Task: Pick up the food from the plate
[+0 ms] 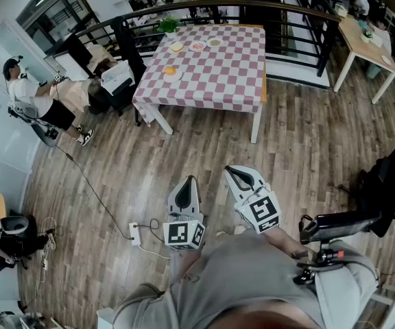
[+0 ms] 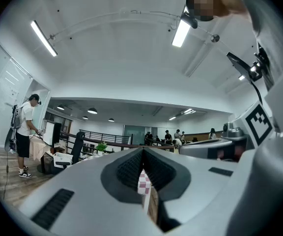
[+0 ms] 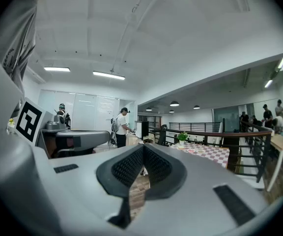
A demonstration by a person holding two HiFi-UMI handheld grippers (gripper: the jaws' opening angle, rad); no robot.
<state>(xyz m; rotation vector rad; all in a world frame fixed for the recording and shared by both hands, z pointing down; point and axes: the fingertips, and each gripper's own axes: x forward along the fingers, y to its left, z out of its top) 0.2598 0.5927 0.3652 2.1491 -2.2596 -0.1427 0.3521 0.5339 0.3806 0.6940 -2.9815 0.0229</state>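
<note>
Well, plates [image 1: 174, 78] w/ food [image 1: 170, 70] sit on checkered table [image 1: 218, 74]; left gripper [image 1: 189, 179] & right gripper [image 1: 231, 171] both closed, empty.

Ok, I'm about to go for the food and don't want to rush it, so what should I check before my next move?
1. The left tongs are empty: ok, shut on nothing.
2. The right tongs are empty: ok, shut on nothing.
3. Tongs open to grab: not ok, both are shut.
4. Food in sight: ok, plates with food sit on the checked table.
5. Table within reach: not ok, it stands well across the wood floor from both tongs.
6. Walkway free: ok, it seems; the cable and power strip lie off to the left.
</note>
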